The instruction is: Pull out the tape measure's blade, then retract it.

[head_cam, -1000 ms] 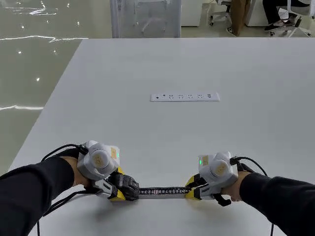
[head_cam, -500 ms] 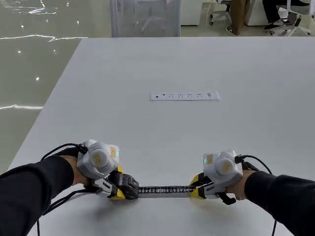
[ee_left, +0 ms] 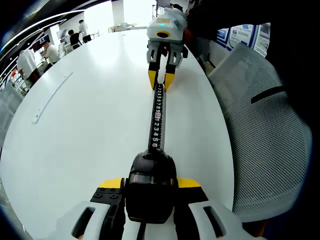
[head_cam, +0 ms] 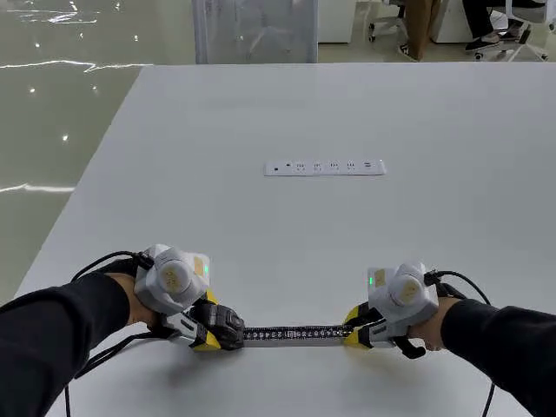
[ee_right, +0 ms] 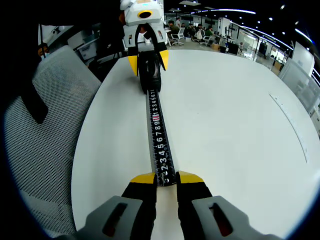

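Note:
The black tape measure case (head_cam: 224, 328) rests near the table's front edge, and my left gripper (head_cam: 205, 335) is shut on it; in the left gripper view the case (ee_left: 151, 184) sits between the yellow-tipped jaws. Its numbered blade (head_cam: 295, 333) runs flat over the table to my right gripper (head_cam: 354, 334), which is shut on the blade's end. In the right gripper view the blade (ee_right: 159, 140) stretches from my jaws (ee_right: 165, 179) to the case (ee_right: 149, 70). The right gripper (ee_left: 161, 79) appears at the blade's far end in the left gripper view.
A white power strip (head_cam: 324, 168) lies flat in the middle of the white table (head_cam: 347, 234). A mesh office chair (ee_left: 260, 125) stands beside the table's front edge. Chairs and people are in the room beyond.
My right gripper has slid further right with the blade's end, so more blade shows between the grippers. The left gripper and the case have stayed put.

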### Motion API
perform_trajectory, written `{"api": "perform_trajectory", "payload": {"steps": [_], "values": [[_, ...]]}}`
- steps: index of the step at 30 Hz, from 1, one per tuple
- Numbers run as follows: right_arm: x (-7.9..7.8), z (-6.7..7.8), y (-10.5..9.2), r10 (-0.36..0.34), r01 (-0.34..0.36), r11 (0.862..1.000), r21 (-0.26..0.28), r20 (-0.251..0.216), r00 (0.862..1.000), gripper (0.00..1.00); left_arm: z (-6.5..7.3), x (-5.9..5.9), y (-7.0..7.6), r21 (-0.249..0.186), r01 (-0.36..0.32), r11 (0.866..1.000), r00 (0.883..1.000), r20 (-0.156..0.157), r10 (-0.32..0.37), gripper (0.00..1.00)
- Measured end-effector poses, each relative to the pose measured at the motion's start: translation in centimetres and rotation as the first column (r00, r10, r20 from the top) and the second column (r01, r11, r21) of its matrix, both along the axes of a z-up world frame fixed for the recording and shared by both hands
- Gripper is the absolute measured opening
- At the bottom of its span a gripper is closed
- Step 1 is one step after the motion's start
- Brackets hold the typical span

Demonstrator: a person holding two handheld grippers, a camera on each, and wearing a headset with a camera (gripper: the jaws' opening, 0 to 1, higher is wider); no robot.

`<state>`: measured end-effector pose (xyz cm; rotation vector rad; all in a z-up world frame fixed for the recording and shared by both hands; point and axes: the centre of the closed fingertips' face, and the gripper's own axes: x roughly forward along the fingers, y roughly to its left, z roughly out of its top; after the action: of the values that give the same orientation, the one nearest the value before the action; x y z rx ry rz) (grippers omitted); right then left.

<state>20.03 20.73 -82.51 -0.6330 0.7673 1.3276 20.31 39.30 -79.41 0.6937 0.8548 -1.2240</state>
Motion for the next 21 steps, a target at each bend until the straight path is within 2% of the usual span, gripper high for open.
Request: {"api": "perform_trajectory", "payload": {"steps": [21], "values": [[0.0, 0.1, -2.0, -0.018, 0.018, 1.0, -0.008, -0.004, 1.0, 0.11, 0.0, 0.0, 0.0, 0.002, -0.004, 1.0, 1.0, -0.001, 0.004, 0.33]]}}
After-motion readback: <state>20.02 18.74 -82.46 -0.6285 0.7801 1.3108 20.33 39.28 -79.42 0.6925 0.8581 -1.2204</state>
